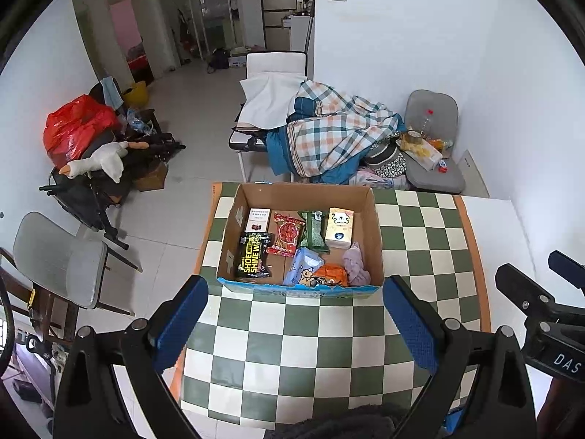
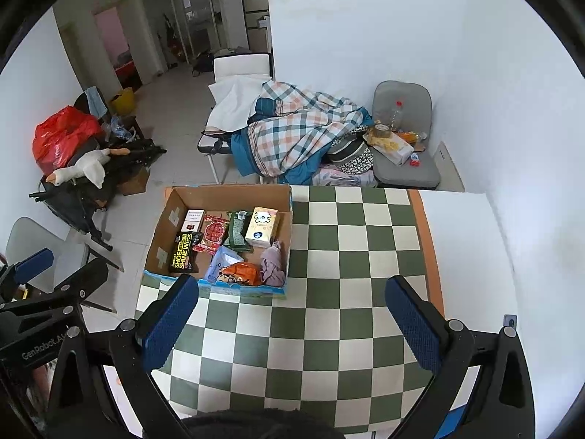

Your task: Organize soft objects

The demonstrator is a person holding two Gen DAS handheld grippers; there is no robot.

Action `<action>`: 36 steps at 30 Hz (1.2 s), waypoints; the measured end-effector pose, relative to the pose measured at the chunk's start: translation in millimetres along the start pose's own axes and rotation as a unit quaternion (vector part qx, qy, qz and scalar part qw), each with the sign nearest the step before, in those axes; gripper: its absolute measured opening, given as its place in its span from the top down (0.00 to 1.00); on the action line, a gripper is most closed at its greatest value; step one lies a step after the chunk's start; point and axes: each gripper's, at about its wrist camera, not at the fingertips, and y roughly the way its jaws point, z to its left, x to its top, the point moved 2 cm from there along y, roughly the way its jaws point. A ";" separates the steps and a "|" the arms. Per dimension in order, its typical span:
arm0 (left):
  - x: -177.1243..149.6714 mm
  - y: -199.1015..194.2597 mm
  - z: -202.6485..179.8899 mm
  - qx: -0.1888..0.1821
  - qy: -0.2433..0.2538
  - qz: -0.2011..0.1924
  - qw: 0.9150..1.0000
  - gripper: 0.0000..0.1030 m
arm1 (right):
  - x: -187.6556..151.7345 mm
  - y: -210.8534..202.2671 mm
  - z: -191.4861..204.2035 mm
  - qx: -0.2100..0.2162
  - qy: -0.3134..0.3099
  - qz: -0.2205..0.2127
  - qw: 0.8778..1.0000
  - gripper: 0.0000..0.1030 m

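Observation:
A cardboard box (image 1: 376,226) (image 2: 161,230) stands on the green-and-white checkered table (image 1: 310,347) (image 2: 329,329). Inside lie several soft packs: a black shoe-wipes pack (image 1: 254,256) (image 2: 184,250), a red snack bag (image 1: 287,234) (image 2: 212,236), a green pack (image 1: 313,232) (image 2: 237,232), a cream tissue pack (image 1: 340,228) (image 2: 261,226), a light blue pack (image 1: 303,265) (image 2: 223,261), an orange pouch (image 1: 331,274) (image 2: 243,272) and a pink cloth (image 1: 356,263) (image 2: 272,261). My left gripper (image 1: 296,314) hovers open just before the box. My right gripper (image 2: 292,314) is open over bare table, right of the box.
Behind the table, a chair carries a plaid blanket (image 1: 329,131) (image 2: 292,135). A grey cushioned chair (image 1: 435,168) (image 2: 406,172) with clutter stands by the wall. A goose plush (image 1: 98,161) and a red bag (image 1: 73,128) lie at left. A grey chair (image 1: 58,263) is beside the table.

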 end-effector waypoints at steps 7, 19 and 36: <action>-0.9 -6.2 -1.5 0.000 -0.003 -0.003 1.000 0.05 | 0.0 0.0 0.7 -0.001 0.000 0.000 1.000 0.00; 2.3 -9.5 -6.5 0.002 -0.007 -0.004 1.000 0.05 | 4.9 -1.4 -6.3 -0.007 0.007 -0.010 1.000 0.00; 7.1 -13.1 -7.4 0.001 -0.021 -0.007 1.000 0.05 | 7.6 -3.8 -8.6 -0.007 0.007 -0.011 1.000 0.00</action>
